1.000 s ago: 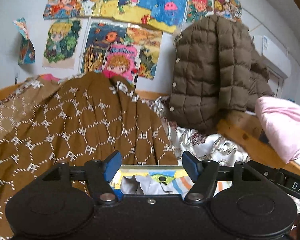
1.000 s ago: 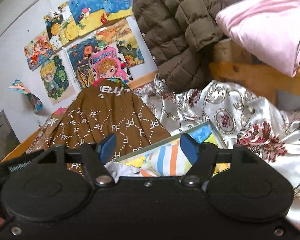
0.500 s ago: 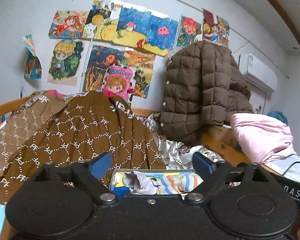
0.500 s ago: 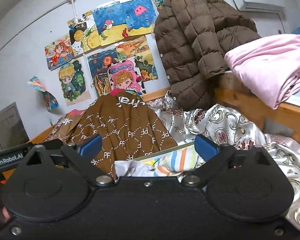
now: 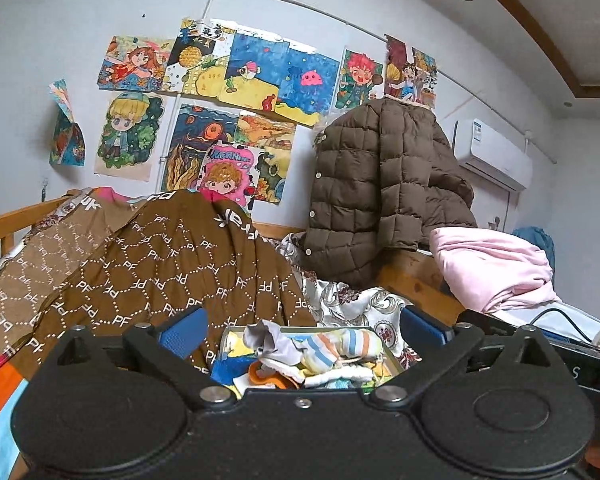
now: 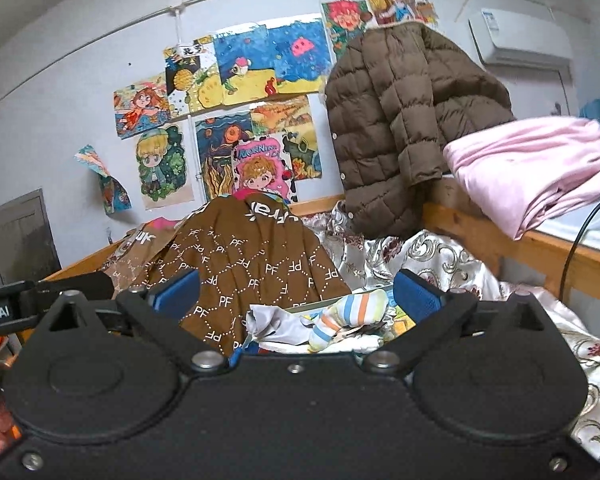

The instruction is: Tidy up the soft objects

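Observation:
A shallow box (image 5: 392,354) on the bed holds several small soft pieces, with a striped sock (image 5: 336,344) and a grey cloth (image 5: 266,338) on top. My left gripper (image 5: 302,328) points at the box from a short way back; its jaws are opening, and nothing is gripped between the blue pads (image 5: 182,330). In the right wrist view the same striped sock (image 6: 352,308) lies ahead of my right gripper (image 6: 296,294), which stands open wide and empty. A brown patterned blanket (image 5: 172,264) is heaped left of the box.
A brown puffer jacket (image 5: 380,192) hangs over the wooden bed rail (image 5: 416,284). A folded pink blanket (image 5: 496,272) lies on the rail at the right. A silver floral bedspread (image 6: 440,264) covers the bed. Drawings (image 5: 236,80) cover the wall. A black cable (image 6: 576,240) hangs at the right.
Both grippers have drawn back from the bed, so the box and the blanket look smaller and further off. Both pairs of jaws have spread much wider.

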Demonstrator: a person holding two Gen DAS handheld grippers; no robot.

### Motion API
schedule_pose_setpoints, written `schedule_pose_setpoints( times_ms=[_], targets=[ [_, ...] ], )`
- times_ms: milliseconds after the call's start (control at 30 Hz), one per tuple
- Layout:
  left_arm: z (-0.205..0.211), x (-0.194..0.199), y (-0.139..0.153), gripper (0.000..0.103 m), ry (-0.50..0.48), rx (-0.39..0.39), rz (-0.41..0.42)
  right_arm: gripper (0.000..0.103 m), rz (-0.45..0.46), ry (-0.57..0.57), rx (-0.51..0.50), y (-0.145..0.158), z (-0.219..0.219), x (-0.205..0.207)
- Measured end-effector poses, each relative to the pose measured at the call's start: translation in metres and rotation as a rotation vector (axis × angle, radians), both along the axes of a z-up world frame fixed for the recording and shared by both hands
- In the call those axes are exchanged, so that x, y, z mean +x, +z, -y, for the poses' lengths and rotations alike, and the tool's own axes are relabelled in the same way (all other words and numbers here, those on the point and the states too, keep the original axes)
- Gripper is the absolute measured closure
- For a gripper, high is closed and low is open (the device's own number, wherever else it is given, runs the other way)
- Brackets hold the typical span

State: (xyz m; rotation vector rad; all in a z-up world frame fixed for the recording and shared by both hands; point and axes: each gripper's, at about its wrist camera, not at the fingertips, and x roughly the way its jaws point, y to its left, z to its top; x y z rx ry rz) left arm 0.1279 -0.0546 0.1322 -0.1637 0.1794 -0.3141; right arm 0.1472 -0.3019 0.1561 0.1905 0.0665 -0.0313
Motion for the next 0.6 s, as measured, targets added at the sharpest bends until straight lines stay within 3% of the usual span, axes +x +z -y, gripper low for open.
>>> schedule_pose_setpoints(
  times_ms=[233,600],
  targets=[
    [-0.017,-0.025,-0.019,0.001,0.016,0.032,-0.027,0.001,0.01,-0.01,-0.046,-0.004,-0.015,-0.022],
    [-0.053,-0.059,-0.046,0.001,0.086,0.051,-0.116,0.001,0.004,0.025,-0.032,-0.022,-0.033,-0.045]
  ],
)
